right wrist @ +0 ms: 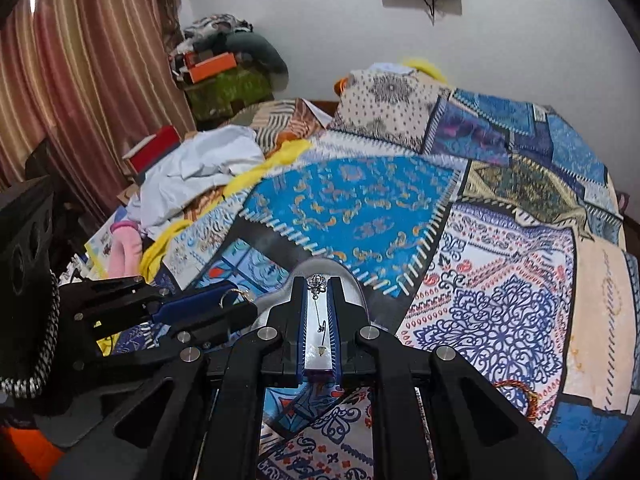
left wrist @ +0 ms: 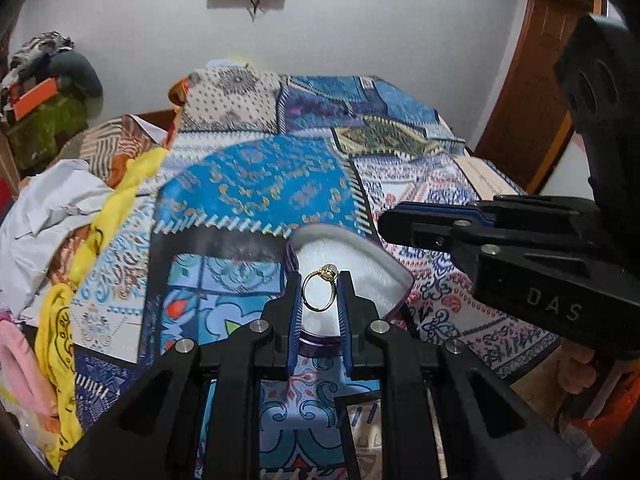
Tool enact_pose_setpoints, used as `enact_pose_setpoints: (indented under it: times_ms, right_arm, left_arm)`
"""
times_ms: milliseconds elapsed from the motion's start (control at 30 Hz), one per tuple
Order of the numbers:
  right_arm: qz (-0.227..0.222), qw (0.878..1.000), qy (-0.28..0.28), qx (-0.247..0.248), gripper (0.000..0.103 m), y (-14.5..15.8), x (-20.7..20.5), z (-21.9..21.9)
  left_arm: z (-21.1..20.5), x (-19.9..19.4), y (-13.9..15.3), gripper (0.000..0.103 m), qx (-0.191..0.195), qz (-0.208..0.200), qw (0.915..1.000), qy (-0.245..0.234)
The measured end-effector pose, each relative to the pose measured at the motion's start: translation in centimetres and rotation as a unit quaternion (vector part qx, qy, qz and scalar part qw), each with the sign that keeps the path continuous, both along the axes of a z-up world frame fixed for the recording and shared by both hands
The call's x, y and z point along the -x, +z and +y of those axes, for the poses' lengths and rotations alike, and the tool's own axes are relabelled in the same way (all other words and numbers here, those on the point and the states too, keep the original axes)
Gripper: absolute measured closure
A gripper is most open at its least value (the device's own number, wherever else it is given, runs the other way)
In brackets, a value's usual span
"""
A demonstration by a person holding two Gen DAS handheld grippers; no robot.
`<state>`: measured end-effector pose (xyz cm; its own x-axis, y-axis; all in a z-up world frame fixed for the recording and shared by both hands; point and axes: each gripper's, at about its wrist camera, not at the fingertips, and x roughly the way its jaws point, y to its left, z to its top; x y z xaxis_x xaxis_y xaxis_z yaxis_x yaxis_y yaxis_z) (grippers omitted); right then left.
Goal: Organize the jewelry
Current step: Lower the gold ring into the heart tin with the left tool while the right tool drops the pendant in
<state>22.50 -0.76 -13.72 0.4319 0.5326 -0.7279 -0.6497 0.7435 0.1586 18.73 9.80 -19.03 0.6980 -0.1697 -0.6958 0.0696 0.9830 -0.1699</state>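
The left gripper (left wrist: pixel 320 292) holds a gold ring (left wrist: pixel 319 292) pinched by its band between narrow jaws, directly above the white lining of an open purple-edged jewelry case (left wrist: pixel 394 278).

The right gripper (right wrist: pixel 318 308) is closed to a narrow gap on a silver pendant earring (right wrist: pixel 318 285); its chain hangs back between the fingers. Whether the pads truly clamp it is hard to confirm from this angle.

Hazards:
- The ring is gripped at two thin contact points. Any twist may flip it out onto the patterned bedspread (left wrist: pixel 248 188), where it would be hard to spot.
- The earring chain may snag on a finger during release.

Case contents: apparently none; the lining just ahead of the left gripper looks bare.
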Motion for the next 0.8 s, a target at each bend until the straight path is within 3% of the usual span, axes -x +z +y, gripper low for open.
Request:
enact_pose_setpoints:
  times_ms: [200, 633, 800]
  right_arm:
    - [0.016, 1.0, -0.001, 0.01, 0.094, -1.1, -0.6, 0.3]
    - [0.009, 1.0, -0.002, 0.023, 0.093, -1.1, -0.5, 0.6]
    - [-0.004, 1.0, -0.011, 0.018, 0.07, -0.4, -0.2, 0.2]
  left_arm:
    - [-0.2, -0.5, -0.9, 0.087, 0.002, 0.009, 0.9998, -0.015]
    - [-0.4, -0.2, -0.4, 0.084, -0.005, 0.012, 0.9998, -0.012]
    - [0.0, 0.5, 0.4, 0.074, -0.01, 0.004, 0.9999, 0.002]
